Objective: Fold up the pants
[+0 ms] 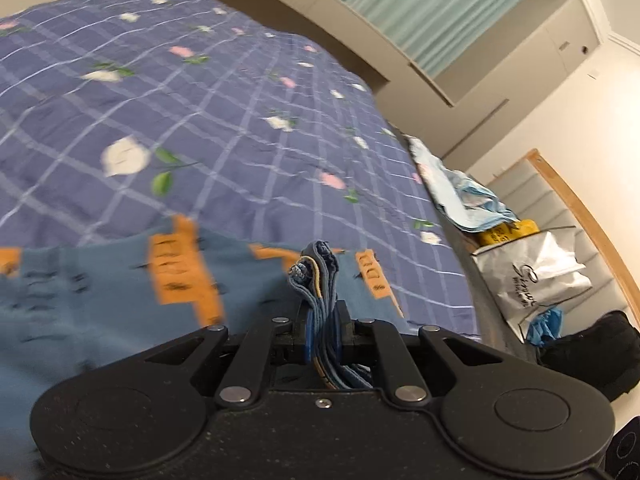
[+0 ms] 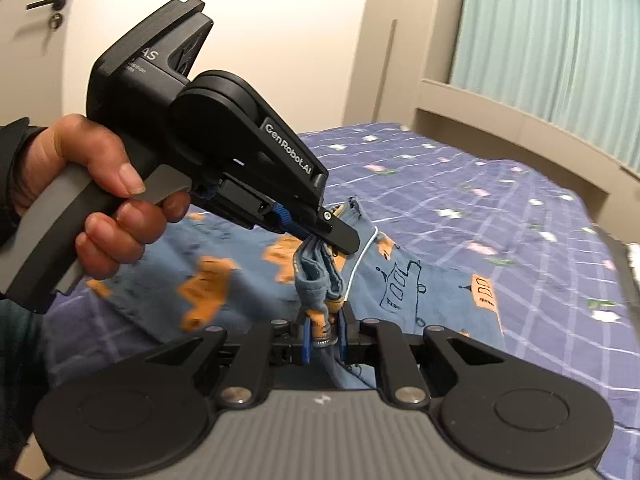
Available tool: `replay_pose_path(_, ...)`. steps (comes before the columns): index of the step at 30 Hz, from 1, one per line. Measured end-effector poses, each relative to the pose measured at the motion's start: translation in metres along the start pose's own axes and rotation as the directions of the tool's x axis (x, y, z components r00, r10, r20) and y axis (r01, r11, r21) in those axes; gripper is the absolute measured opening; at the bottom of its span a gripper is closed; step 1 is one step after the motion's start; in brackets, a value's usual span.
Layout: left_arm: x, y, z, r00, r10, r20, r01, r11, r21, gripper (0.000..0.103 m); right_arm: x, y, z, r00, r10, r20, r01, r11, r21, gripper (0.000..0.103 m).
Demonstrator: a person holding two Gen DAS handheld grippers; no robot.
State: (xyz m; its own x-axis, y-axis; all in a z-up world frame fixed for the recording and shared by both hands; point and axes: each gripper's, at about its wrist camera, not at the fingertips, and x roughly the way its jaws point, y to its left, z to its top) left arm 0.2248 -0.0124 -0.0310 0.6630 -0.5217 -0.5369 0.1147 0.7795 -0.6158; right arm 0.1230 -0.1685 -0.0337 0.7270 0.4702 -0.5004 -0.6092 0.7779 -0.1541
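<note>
Left tongs clamp a bunched edge of the blue pants. Right tongs grip an adjacent bunch; remaining fabric lies spread on the bed beneath both.

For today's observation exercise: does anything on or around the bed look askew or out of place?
Yes: the pants lie rumpled, bunched in both the left gripper and the right gripper. Crumpled blue cloth and a silver bag are wedged beside the bed.
</note>
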Motion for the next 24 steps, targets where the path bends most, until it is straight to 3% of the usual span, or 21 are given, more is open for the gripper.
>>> replay_pose_path(6, -0.019, 0.03, -0.007, 0.999, 0.041, 0.008, -0.041, 0.999, -0.017, 0.01, 0.015, 0.023, 0.001, 0.998, 0.064, -0.026, -0.065, 0.998, -0.002, 0.014)
replay_pose_path(11, -0.008, 0.041, -0.014, 0.997, 0.081, -0.011, -0.081, 0.997, -0.007, 0.011, 0.031, 0.028, -0.003, 0.995, 0.072, -0.063, -0.073, 0.997, -0.004, 0.015)
replay_pose_path(16, -0.003, 0.043, -0.017, 0.993, 0.113, -0.01, -0.113, 0.994, 0.001, 0.022, 0.036, 0.027, -0.007, 0.993, 0.091, -0.073, -0.09, 0.996, 0.016, 0.023)
replay_pose_path(17, -0.004, 0.042, -0.018, 0.993, 0.12, -0.008, -0.12, 0.993, 0.003, 0.024, 0.037, 0.029, -0.007, 0.993, 0.093, -0.072, -0.093, 0.996, 0.015, 0.027)
replay_pose_path(19, -0.005, 0.041, -0.018, 0.99, 0.141, 0.002, -0.141, 0.99, 0.015, 0.04, 0.036, 0.028, -0.008, 0.993, 0.097, -0.067, -0.096, 0.995, 0.015, 0.036)
replay_pose_path(21, -0.007, 0.038, -0.018, 0.984, 0.177, 0.028, -0.178, 0.983, 0.037, 0.055, 0.029, 0.026, -0.01, 0.994, 0.097, -0.051, -0.096, 0.995, 0.015, 0.062)
replay_pose_path(24, -0.009, 0.033, -0.022, 0.97, 0.229, 0.076, -0.235, 0.968, 0.086, 0.072, 0.017, 0.019, -0.013, 0.998, 0.066, -0.012, -0.066, 0.998, 0.001, 0.083)
